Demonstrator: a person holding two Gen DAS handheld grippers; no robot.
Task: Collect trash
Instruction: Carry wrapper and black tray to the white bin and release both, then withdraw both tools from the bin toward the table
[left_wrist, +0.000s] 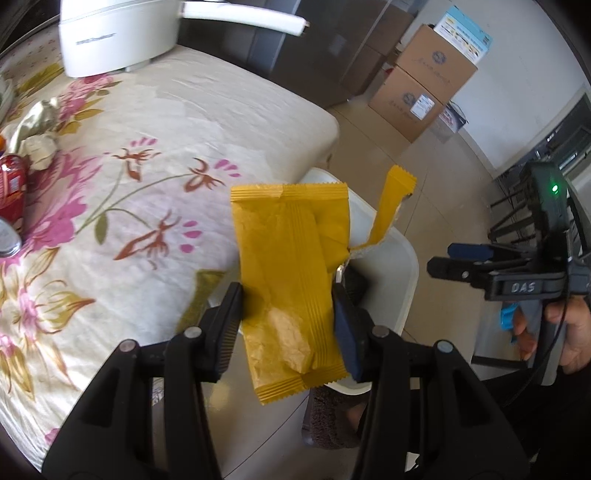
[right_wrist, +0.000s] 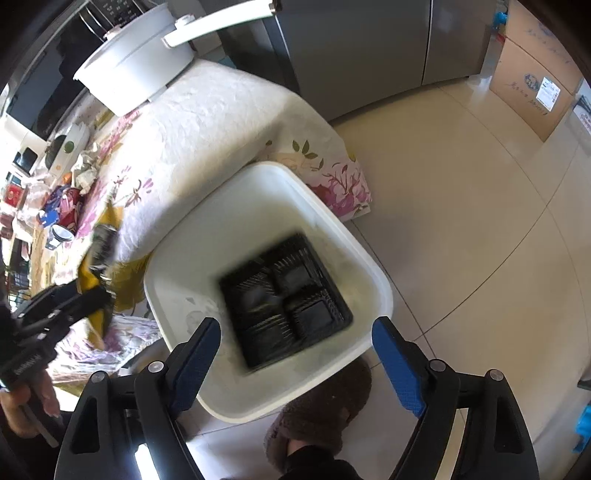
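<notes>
My left gripper (left_wrist: 286, 295) is shut on a yellow snack wrapper (left_wrist: 291, 258), pinched across its width and held past the table's edge, beside the white bin (left_wrist: 391, 273). A torn strip of the wrapper sticks up at its right. In the right wrist view my right gripper (right_wrist: 297, 325) stands open above the white bin (right_wrist: 258, 206), nothing between its blue pads. A black plastic tray (right_wrist: 286, 299) lies in the bin, blurred. The right gripper (left_wrist: 441, 258) also shows at the right of the left wrist view, and the wrapper (right_wrist: 88, 277) at the left of the right wrist view.
The table wears a floral cloth (left_wrist: 147, 155) with a white appliance (left_wrist: 110, 37), a red can (left_wrist: 13, 184) and crumpled wrappers (left_wrist: 37, 129) on it. Cardboard boxes (left_wrist: 424, 85) stand by the wall. A brown slipper (right_wrist: 321, 410) sits on the tiled floor by the bin.
</notes>
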